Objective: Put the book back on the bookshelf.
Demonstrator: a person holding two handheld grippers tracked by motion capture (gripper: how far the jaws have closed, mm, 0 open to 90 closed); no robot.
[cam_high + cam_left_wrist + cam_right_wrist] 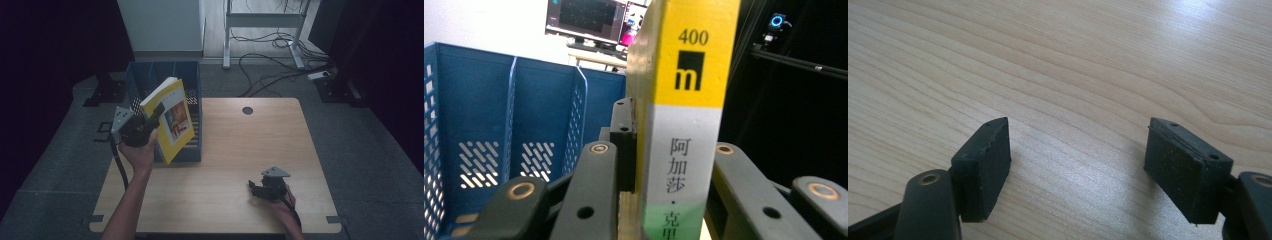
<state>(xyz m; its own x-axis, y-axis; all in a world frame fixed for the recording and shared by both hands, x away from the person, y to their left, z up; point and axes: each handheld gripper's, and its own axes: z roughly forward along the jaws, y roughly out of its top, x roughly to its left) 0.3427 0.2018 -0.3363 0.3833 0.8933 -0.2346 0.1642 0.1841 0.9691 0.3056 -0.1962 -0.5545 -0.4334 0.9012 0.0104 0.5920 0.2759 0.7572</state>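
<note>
Resting near the desk's (225, 150) near right corner, the right gripper (260, 189) waits with jaws apart. Farther back, the left gripper (150, 119) squeezes a yellow book (172, 117) upright above the blue file rack (192, 80) at the far left edge, probably to slot it in.

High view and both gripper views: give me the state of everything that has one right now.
Left gripper: shut on the yellow book, raised off the table.
Yellow book: closed, held tilted in the air above the blue file rack.
Blue file rack: on the table's far left corner, visible compartments empty.
Right gripper: open, nothing between its fingers, low over bare wooden table.
</note>
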